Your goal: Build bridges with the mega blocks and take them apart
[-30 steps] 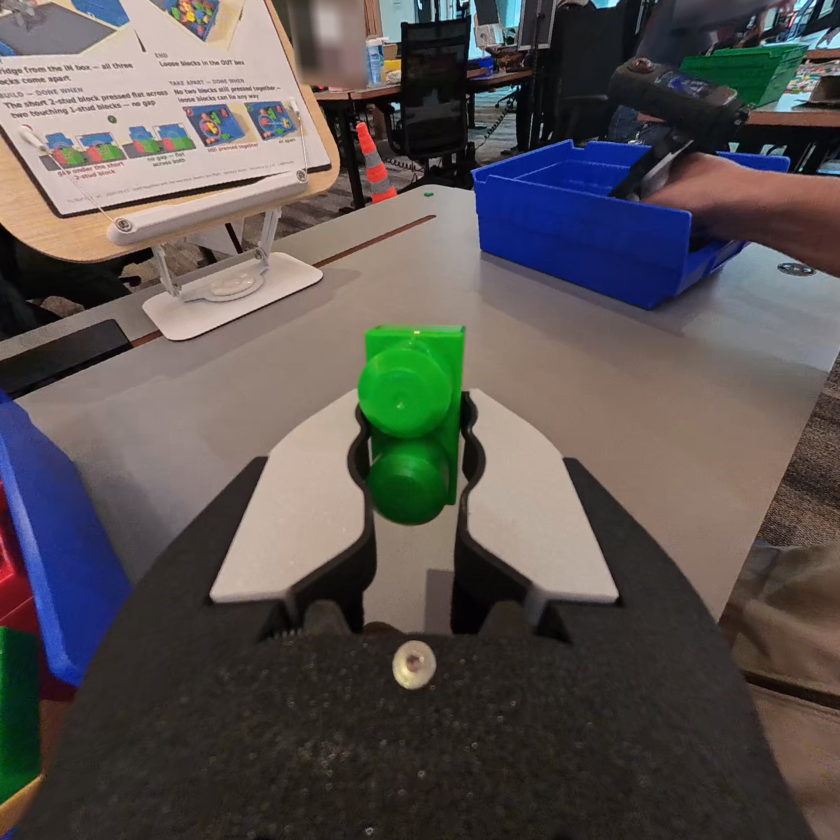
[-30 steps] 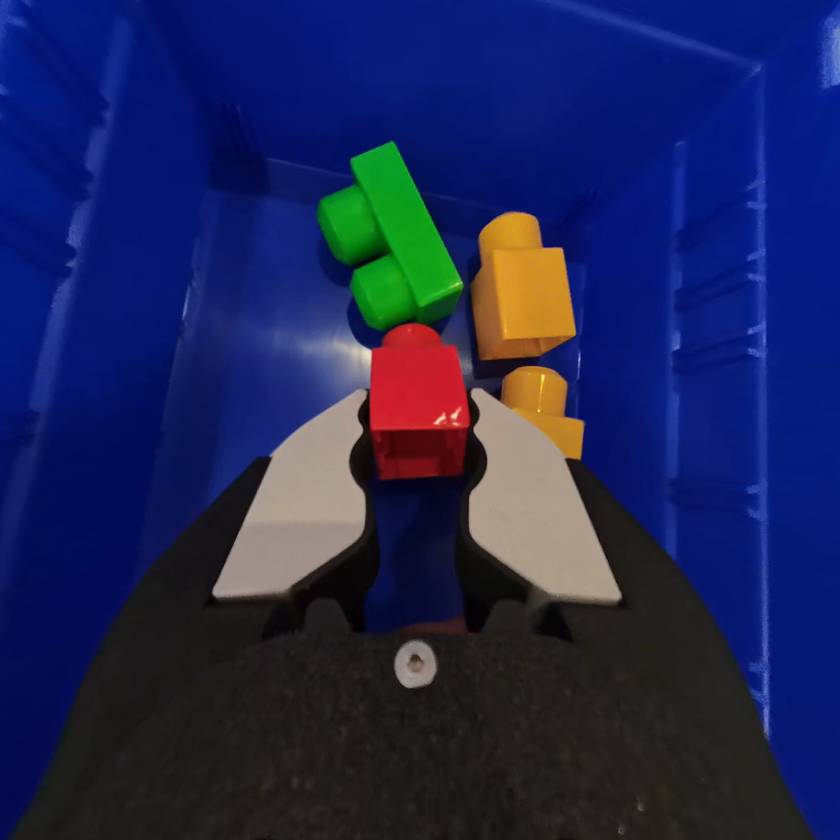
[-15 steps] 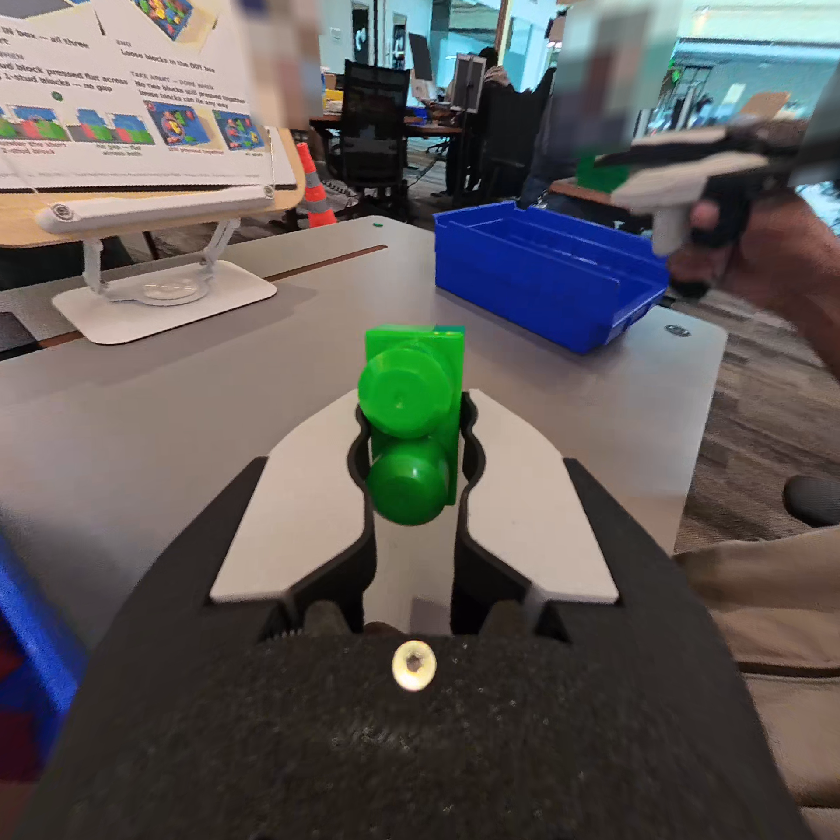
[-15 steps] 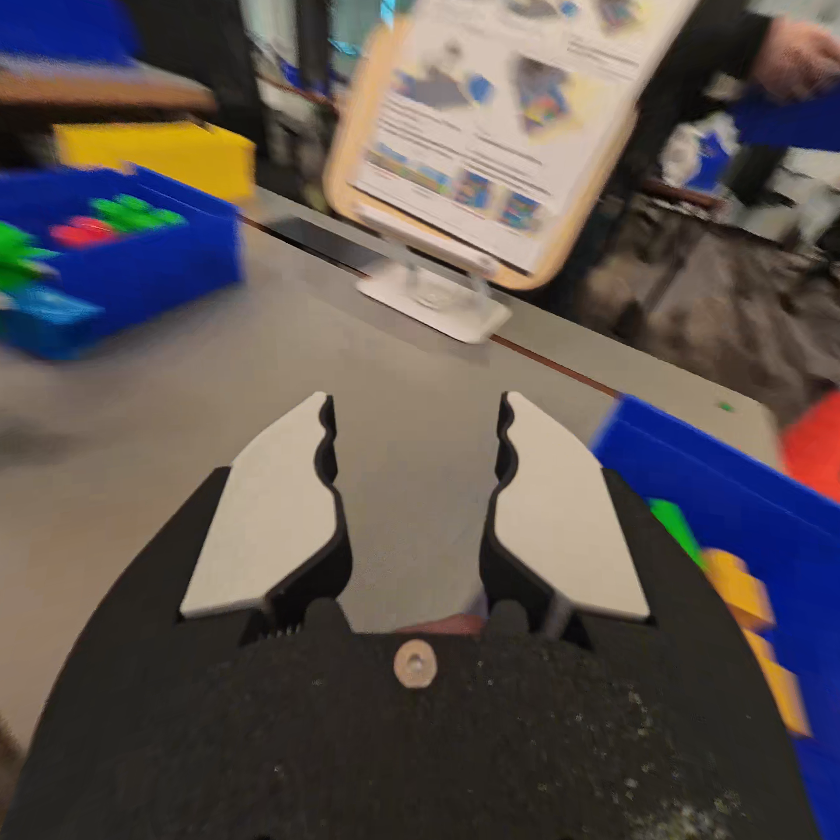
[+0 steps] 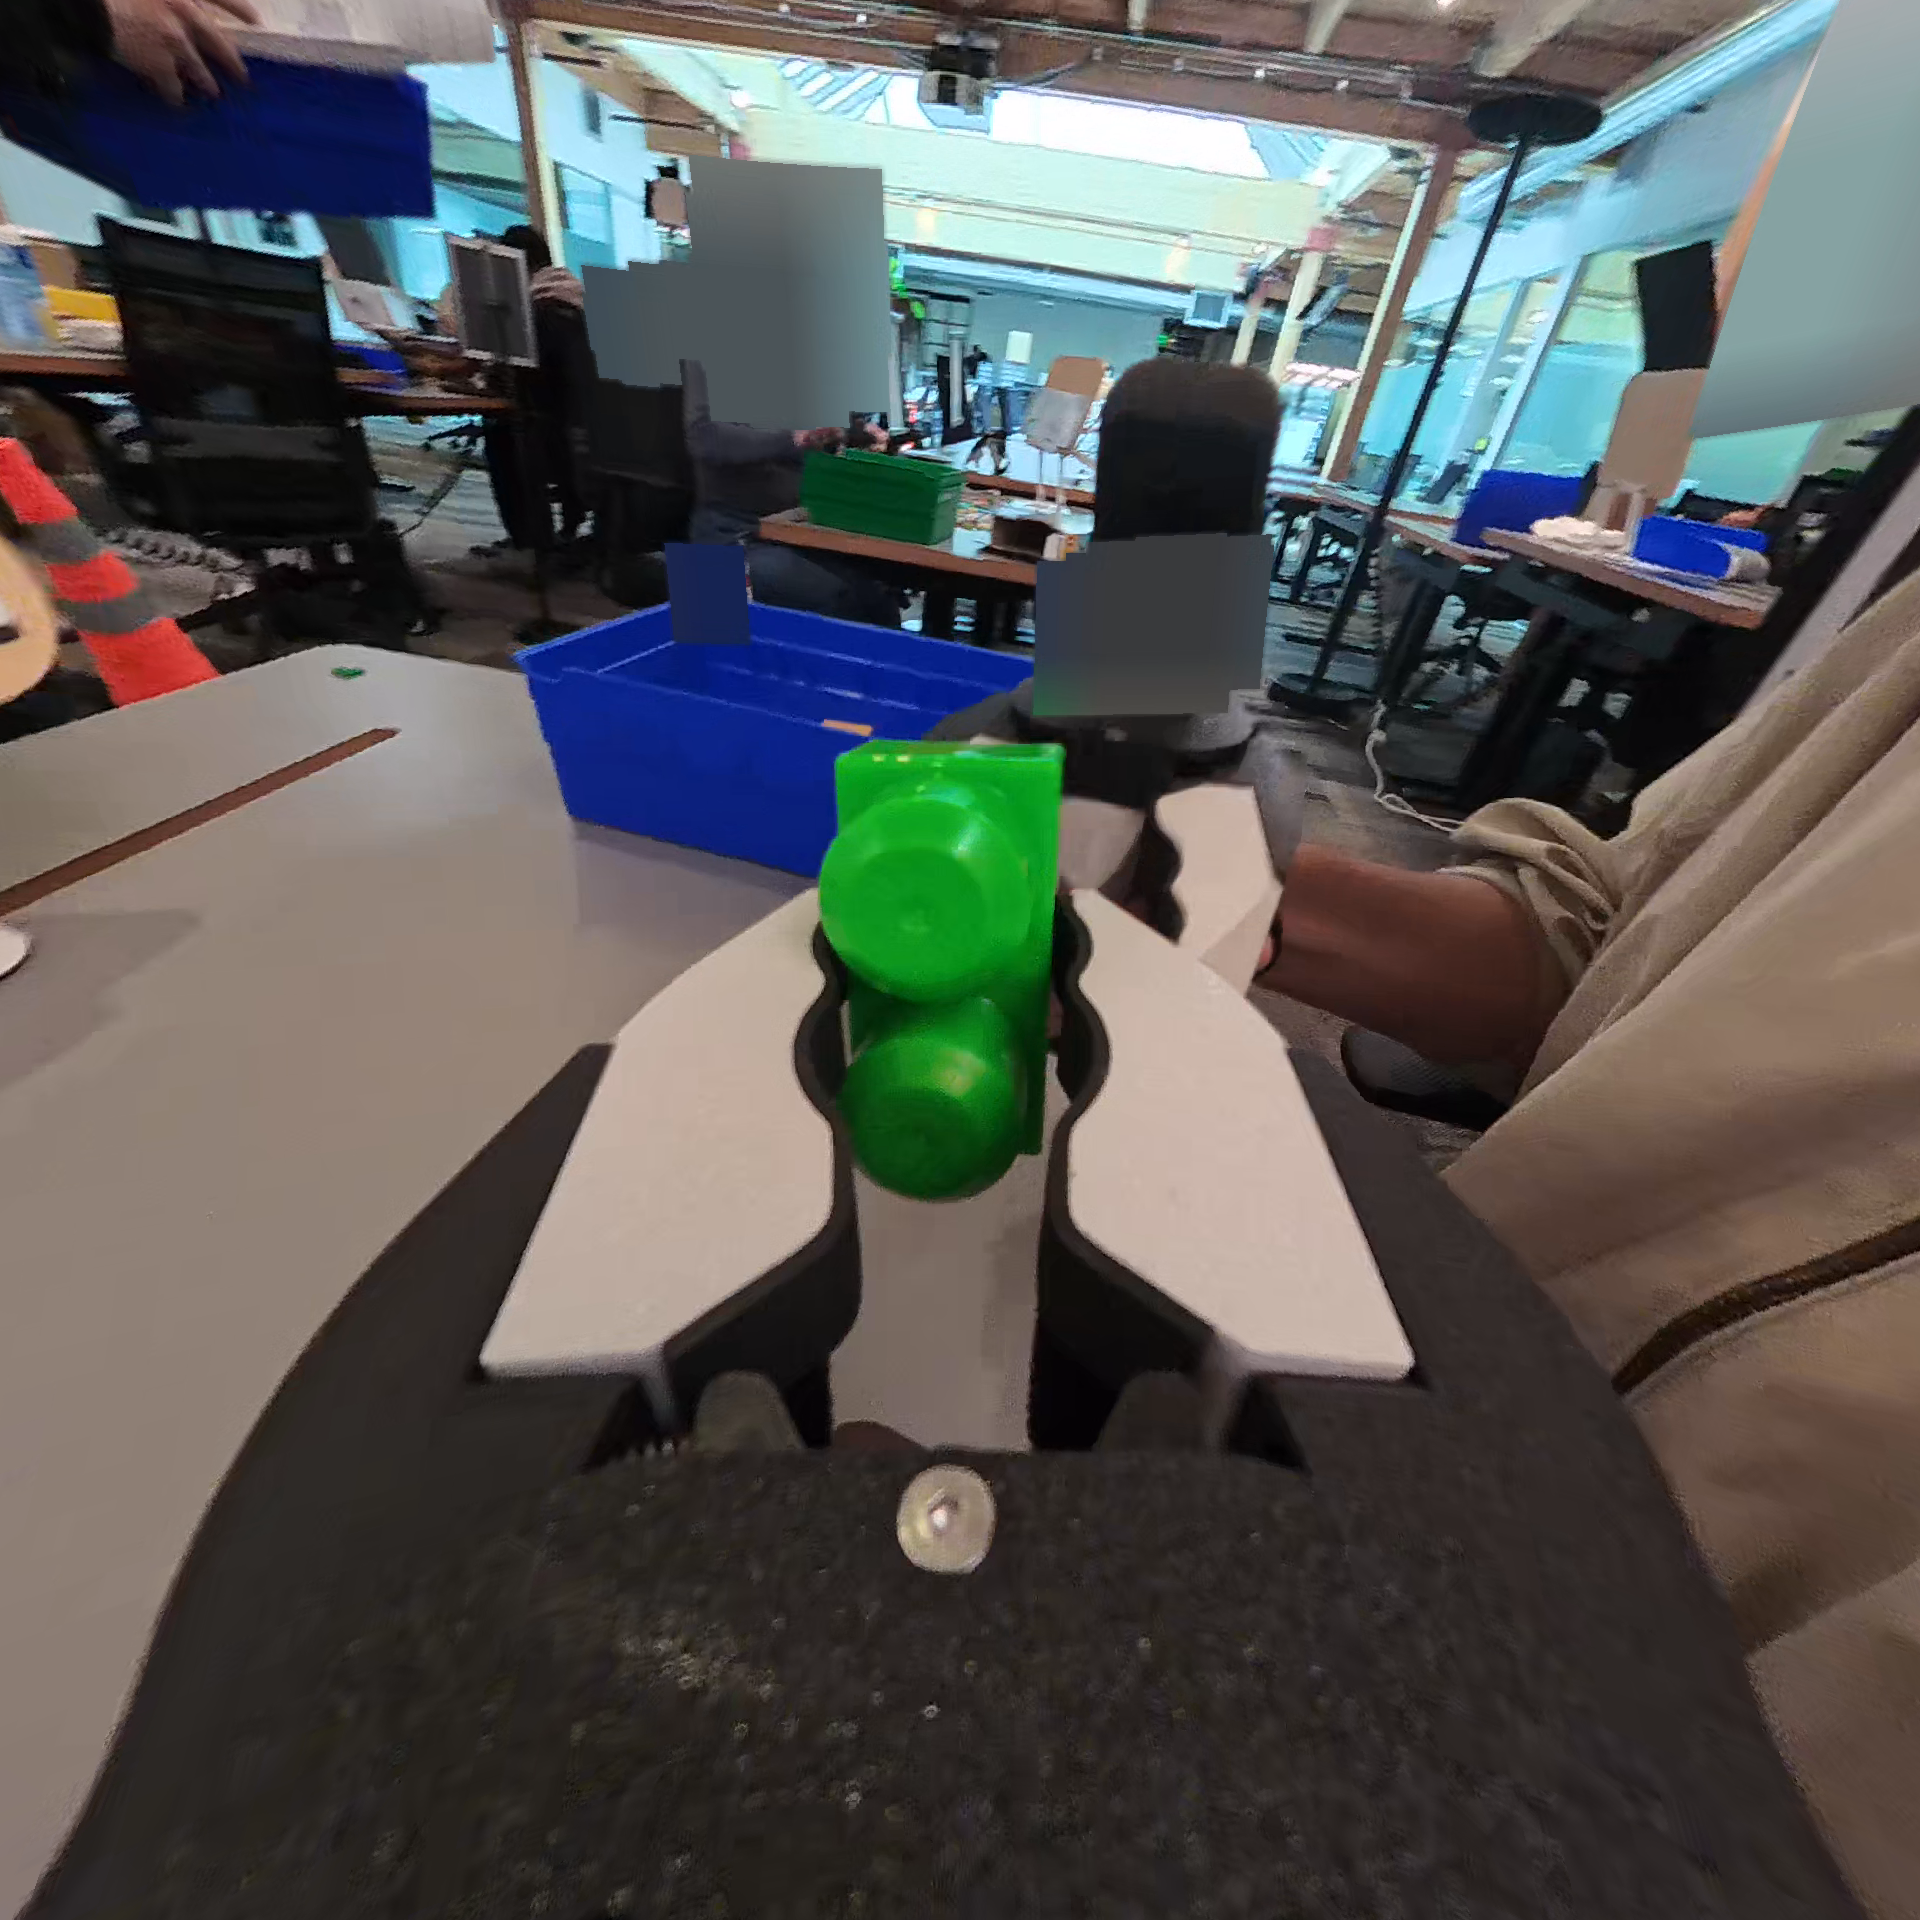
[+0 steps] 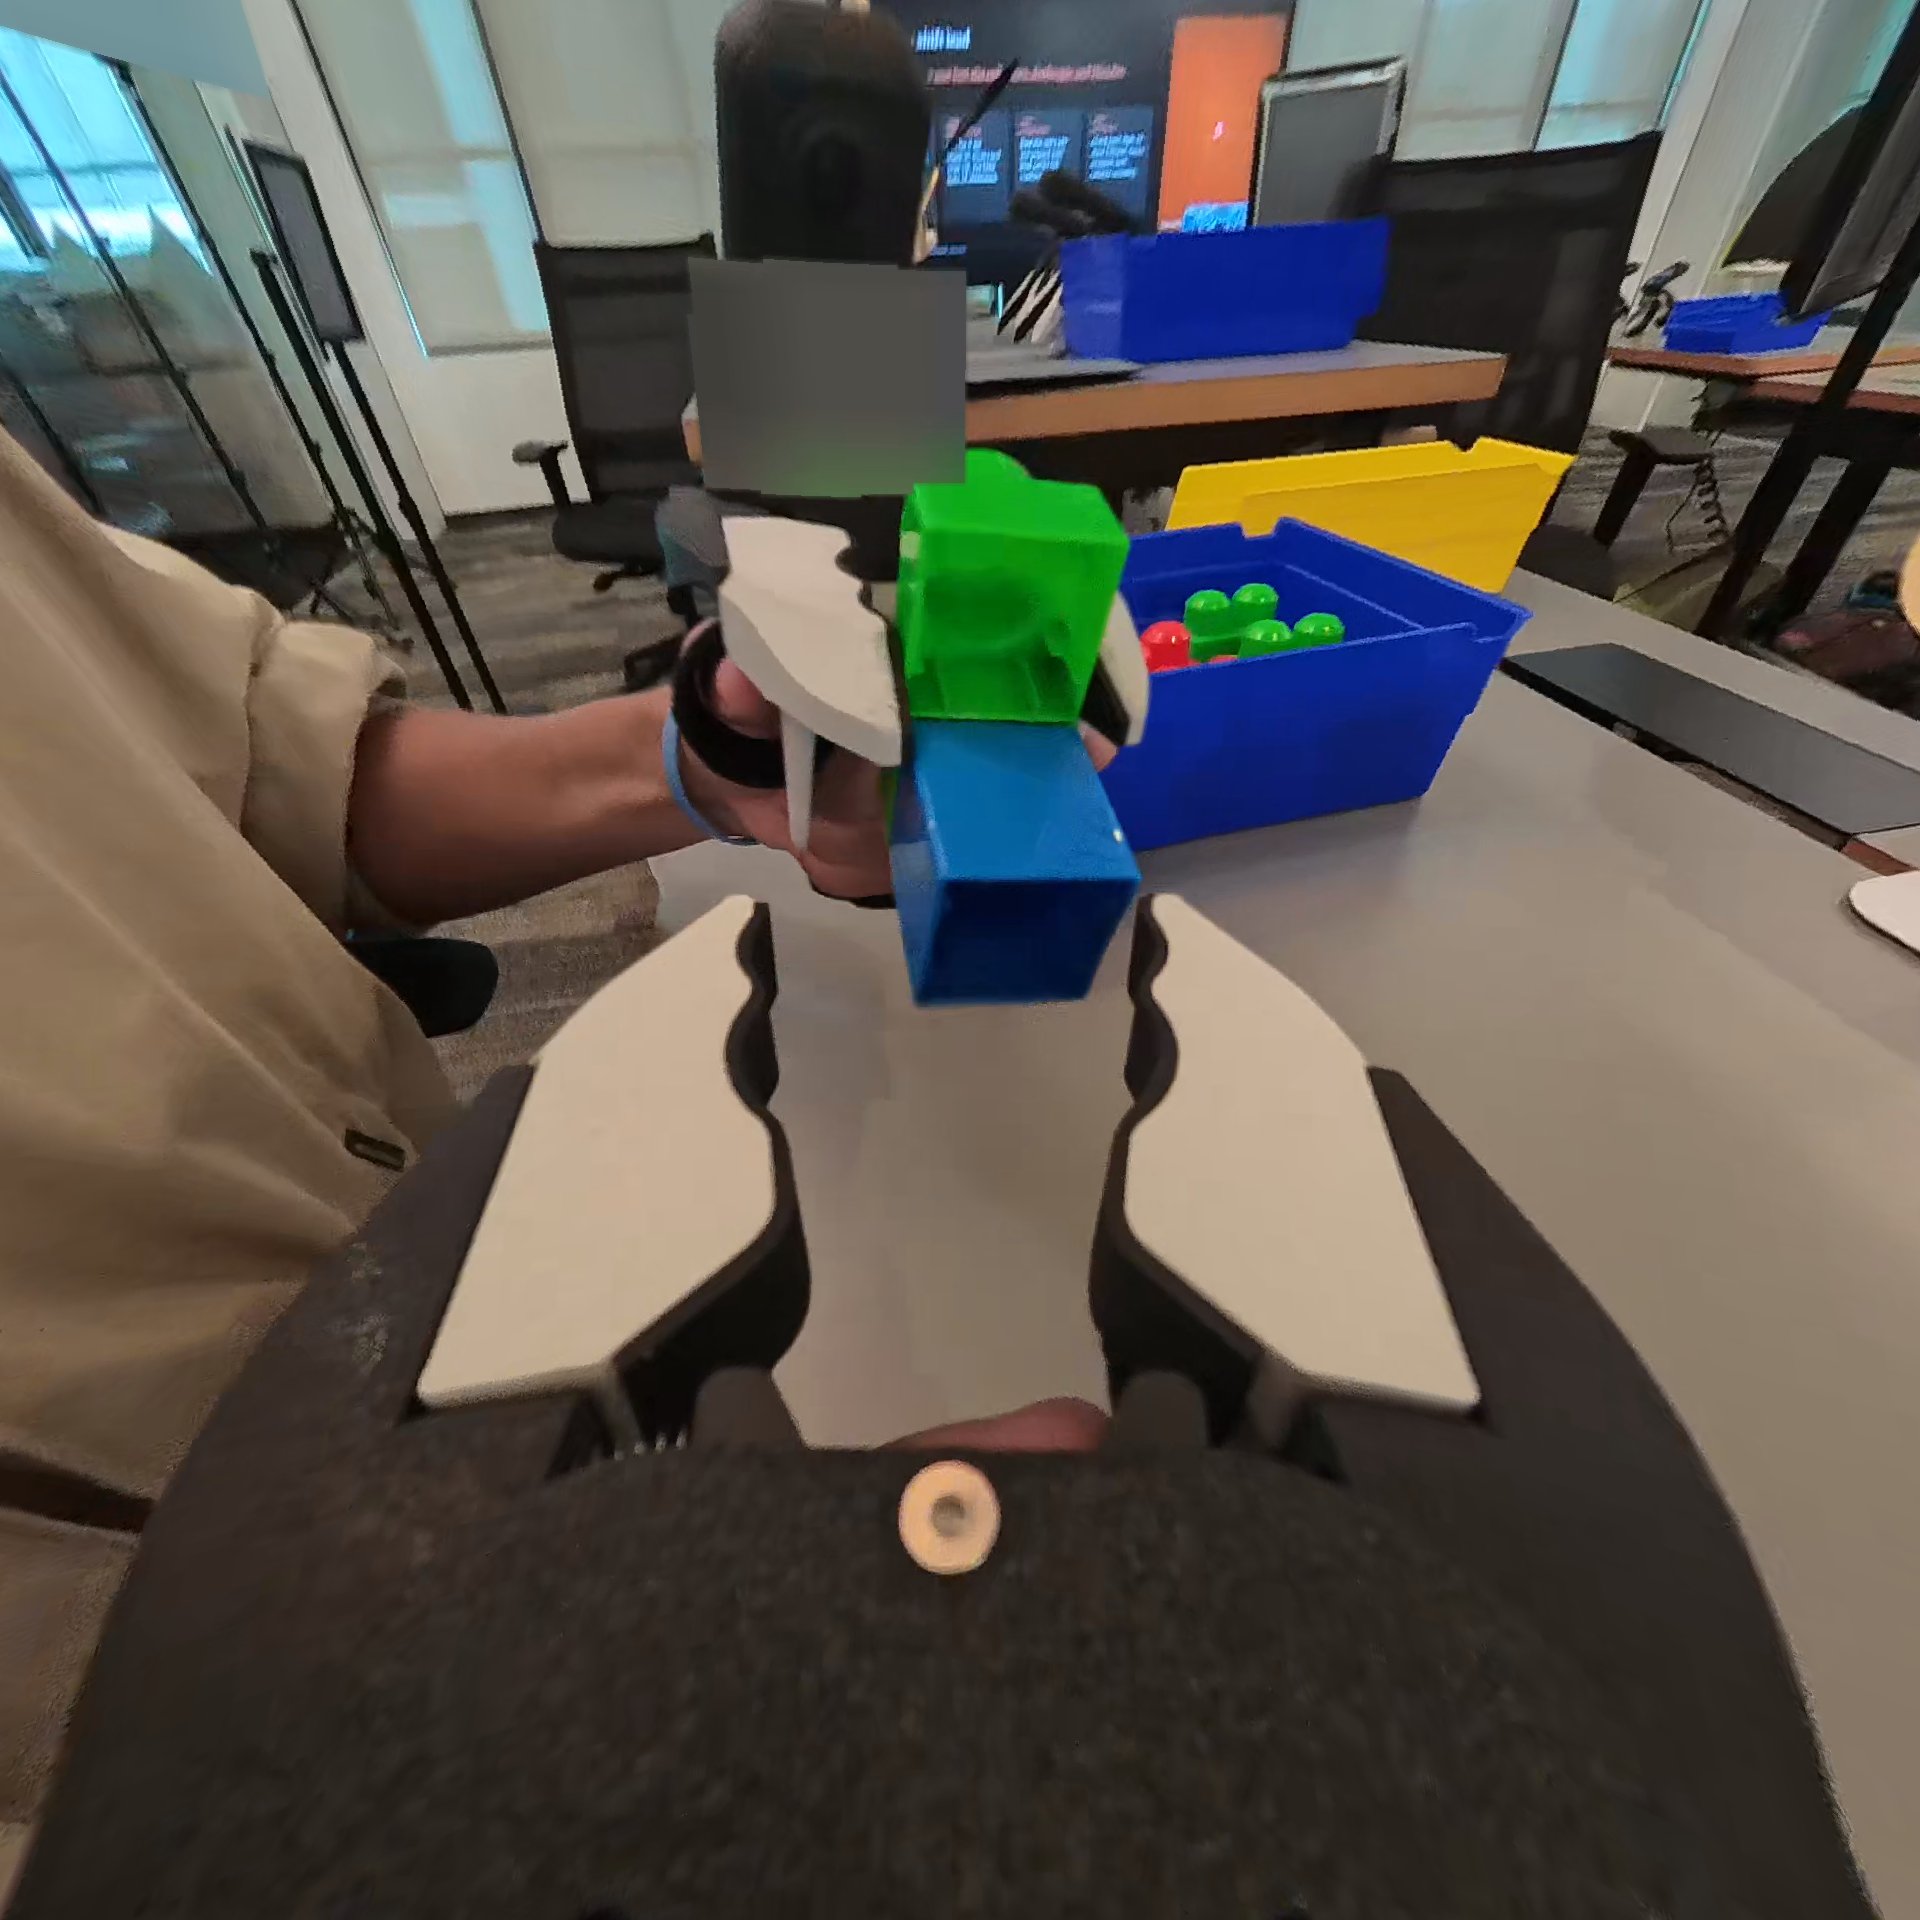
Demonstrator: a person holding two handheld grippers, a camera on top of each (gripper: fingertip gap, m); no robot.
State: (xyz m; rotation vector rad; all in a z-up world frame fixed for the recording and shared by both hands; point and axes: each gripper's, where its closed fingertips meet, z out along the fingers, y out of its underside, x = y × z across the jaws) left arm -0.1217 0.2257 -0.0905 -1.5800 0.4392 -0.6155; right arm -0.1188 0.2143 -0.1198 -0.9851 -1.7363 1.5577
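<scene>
Both claws have swung to face each other above the counter (image 6: pixel 1558 1039). Left claw (image 5: pixel 940 997) grips the green block (image 5: pixel 940 935); its blue block (image 6: pixel 1013 873) hangs just ahead of the open, empty right claw (image 6: pixel 948 966).

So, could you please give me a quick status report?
Left tongs shut on green block. Right tongs open, empty, facing blue block pressed to the green. Nothing between.
</scene>
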